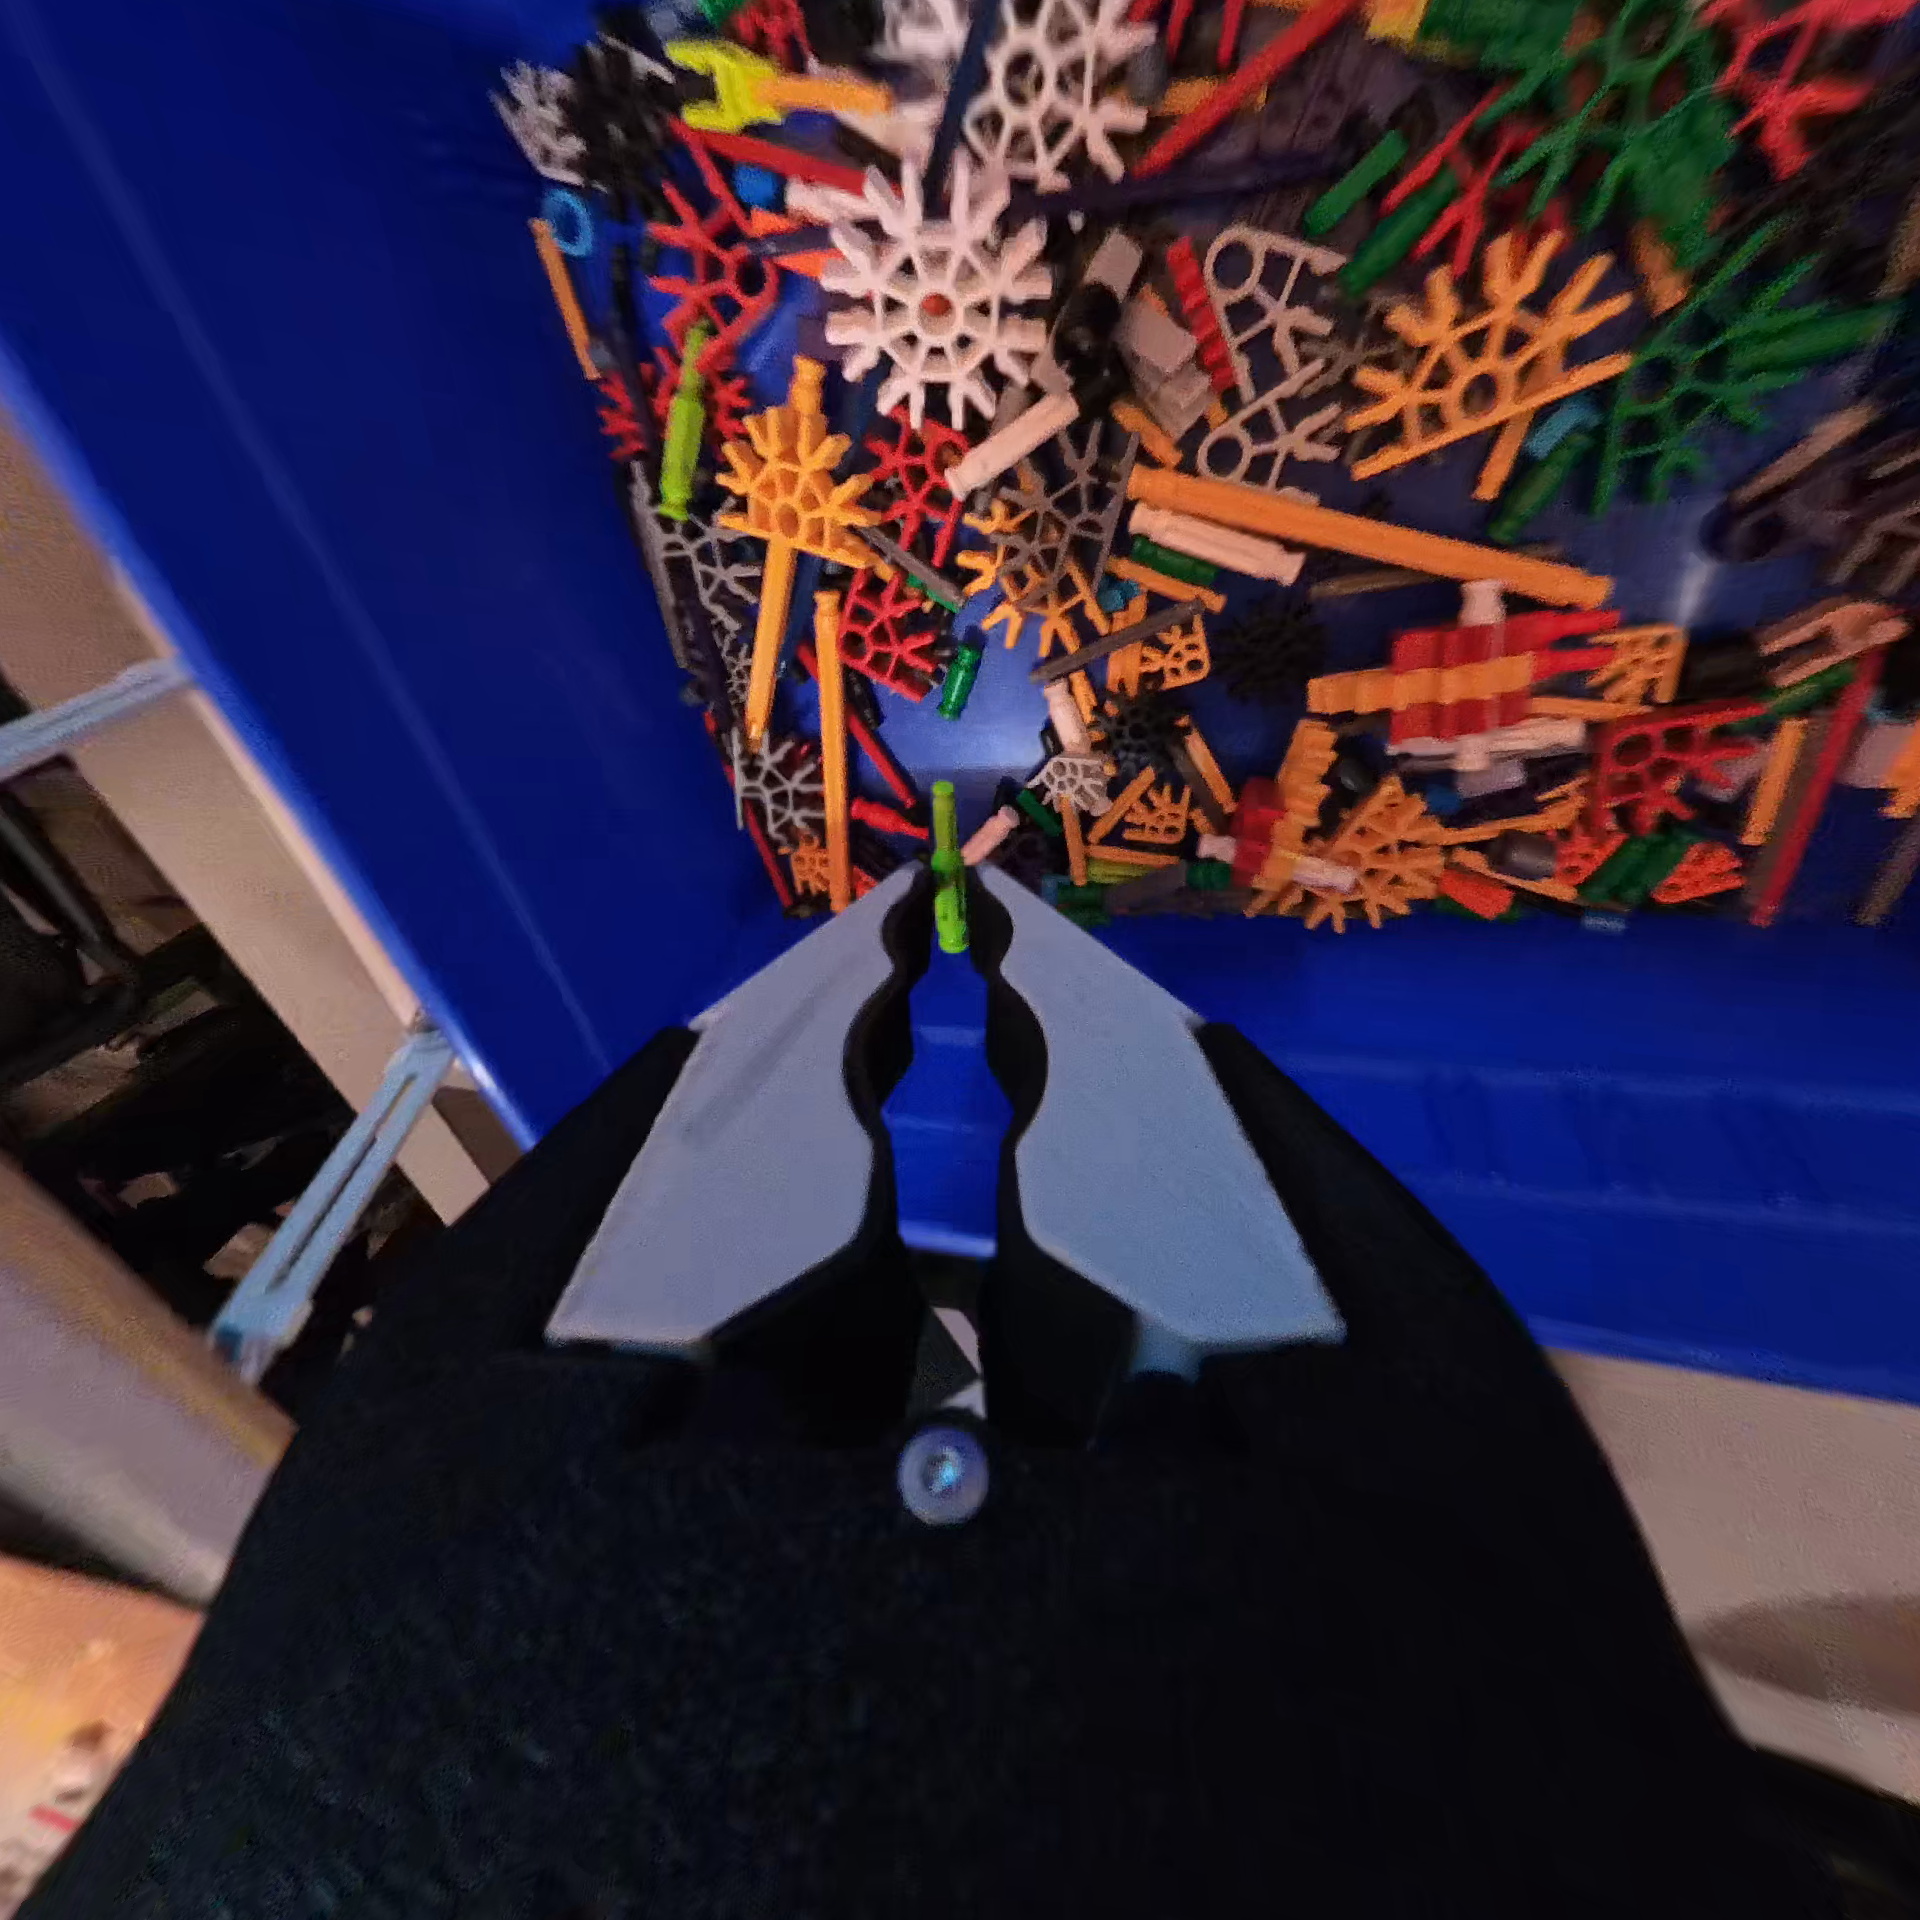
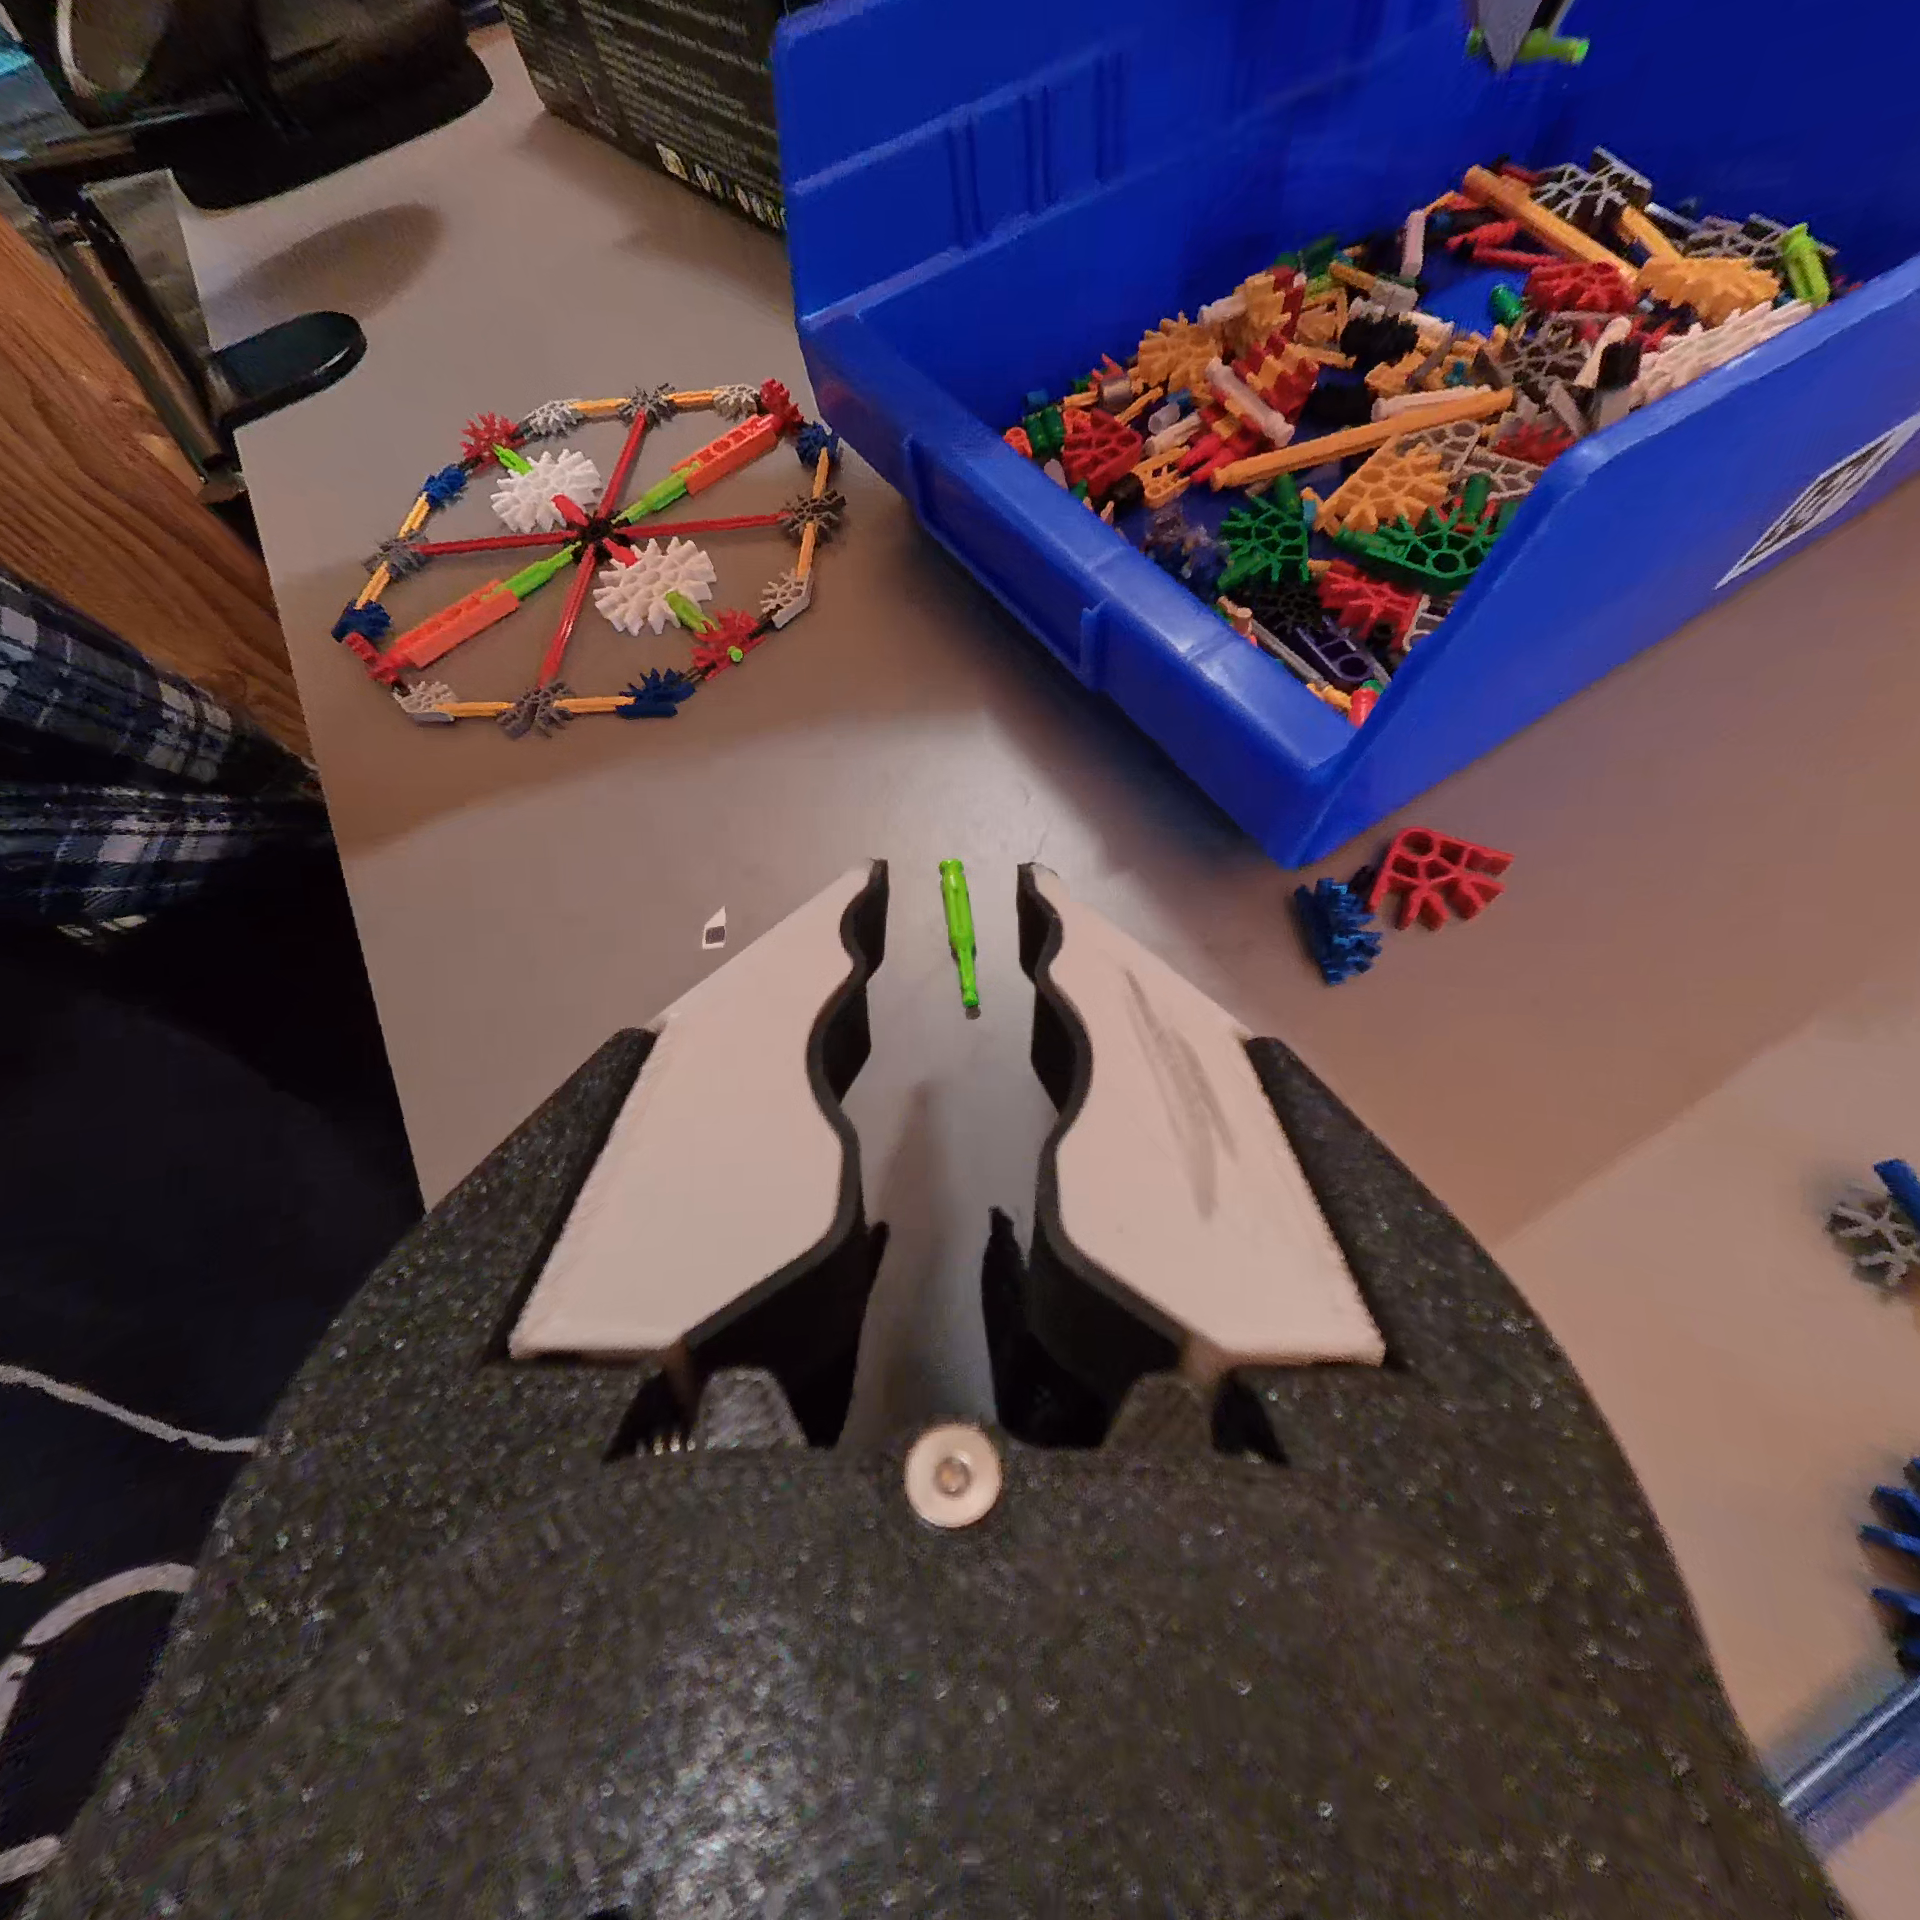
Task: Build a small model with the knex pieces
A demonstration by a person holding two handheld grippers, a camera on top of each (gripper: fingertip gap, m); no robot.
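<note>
My left gripper (image 1: pixel 948 883) is shut on a short lime-green rod (image 1: pixel 943 821) and holds it over a blue bin (image 1: pixel 312 416) full of mixed plastic construction rods and connectors (image 1: pixel 1195 499). In the right wrist view the left gripper shows small at the top (image 2: pixel 1507 31), above the bin (image 2: pixel 1039 156). My right gripper (image 2: pixel 953 871) is open, its fingers on either side of a second lime-green rod (image 2: pixel 958 930) that lies on the beige table (image 2: pixel 623 883). Nothing is in its grasp.
A flat wheel-shaped build (image 2: pixel 592 540) of rods and connectors lies on the table to the left of the bin. A red connector (image 2: pixel 1439 878) and a blue one (image 2: pixel 1335 930) lie by the bin's near corner. More pieces (image 2: pixel 1881 1236) sit at the right edge. A dark box (image 2: pixel 655 94) stands behind. Left tips to right tips: about 25 cm.
</note>
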